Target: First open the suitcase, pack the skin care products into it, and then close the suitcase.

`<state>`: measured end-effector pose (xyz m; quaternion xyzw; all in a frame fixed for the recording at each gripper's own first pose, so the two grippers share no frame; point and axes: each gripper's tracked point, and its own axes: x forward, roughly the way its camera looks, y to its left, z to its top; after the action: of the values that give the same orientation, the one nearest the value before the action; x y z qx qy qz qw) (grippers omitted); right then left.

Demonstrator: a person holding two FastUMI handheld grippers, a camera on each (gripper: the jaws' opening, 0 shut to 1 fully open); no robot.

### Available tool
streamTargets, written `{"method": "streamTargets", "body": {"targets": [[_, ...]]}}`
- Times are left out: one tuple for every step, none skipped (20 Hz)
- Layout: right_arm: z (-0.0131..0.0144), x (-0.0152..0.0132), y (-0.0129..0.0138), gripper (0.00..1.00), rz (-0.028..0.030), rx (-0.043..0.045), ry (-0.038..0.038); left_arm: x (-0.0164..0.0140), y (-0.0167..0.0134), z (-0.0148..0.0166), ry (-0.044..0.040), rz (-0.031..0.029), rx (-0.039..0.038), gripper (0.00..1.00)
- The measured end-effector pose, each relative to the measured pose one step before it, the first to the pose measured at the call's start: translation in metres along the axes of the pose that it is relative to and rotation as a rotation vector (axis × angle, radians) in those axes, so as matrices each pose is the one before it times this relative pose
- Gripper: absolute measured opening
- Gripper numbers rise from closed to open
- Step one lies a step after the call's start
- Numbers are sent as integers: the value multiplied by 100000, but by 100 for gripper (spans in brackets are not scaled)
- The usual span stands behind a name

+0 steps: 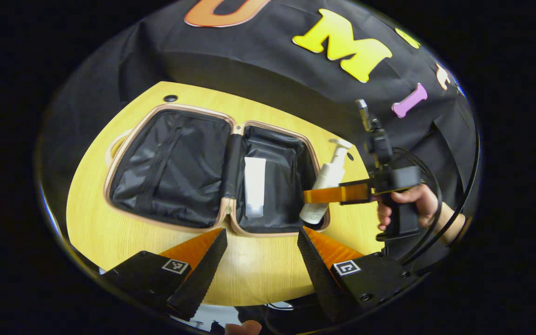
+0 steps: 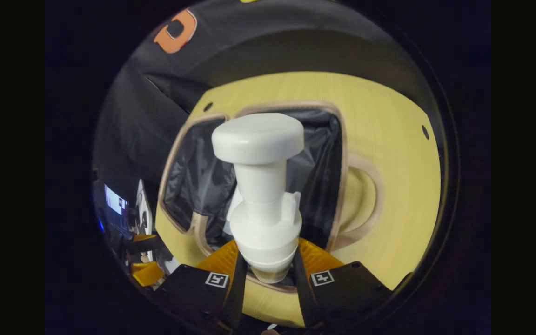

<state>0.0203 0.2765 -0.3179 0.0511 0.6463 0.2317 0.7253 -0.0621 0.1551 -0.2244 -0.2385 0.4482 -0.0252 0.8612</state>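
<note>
The pump bottle (image 1: pixel 324 186) was clamped by the right gripper (image 1: pixel 312 196), long axis tilted over the suitcase's (image 1: pixel 212 172) right half; left gripper (image 1: pixel 261 242) was held open, nearer the front.

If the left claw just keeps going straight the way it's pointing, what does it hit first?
Probably the near rim of the open suitcase, at the hinge between its two halves. The open left claw points there over bare table; the height above it is unclear.

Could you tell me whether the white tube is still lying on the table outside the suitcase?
No, the white tube already lies inside the open suitcase, in its right-hand compartment.
</note>
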Motion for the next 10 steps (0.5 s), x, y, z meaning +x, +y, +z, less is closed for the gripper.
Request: {"method": "streamTargets", "body": {"targets": [[-152, 792, -554, 47, -1413, 3149, 2395, -398, -87, -1061, -988, -1451, -3487, 97], [138, 729, -326, 47, -1612, 2278, 1443, -786, -281, -883, -134, -1661, -3907, 97], [208, 752, -352, 47, -1931, 1535, 723, -982, -312, -455, -1164, -2088, -4371, 97], [362, 522, -334, 47, -1484, 2022, 720, -829, -558, -306, -1378, -3044, -4838, 97], [567, 493, 143, 47, -800, 3014, 182, -933, -184, -222, -1258, -2520, -4586, 97], [442, 560, -53, 47, -1211, 3170, 1316, -984, 29, 40, -1935, -1313, -3356, 97], [185, 500, -222, 47, -1261, 3708, 2607, -793, 162, -101, -2270, -55, -2269, 97], [221, 163, -281, 47, -1480, 4081, 2121, -894, 168, 188, -2209, 83, -1165, 97], [95, 335, -176, 45, -1579, 2085, 1111, -707, 212, 682, -2377, 381, -194, 97], [-4, 463, -141, 47, -2261, -292, 540, -689, 348, 602, -2130, 913, 851, 97]]}}
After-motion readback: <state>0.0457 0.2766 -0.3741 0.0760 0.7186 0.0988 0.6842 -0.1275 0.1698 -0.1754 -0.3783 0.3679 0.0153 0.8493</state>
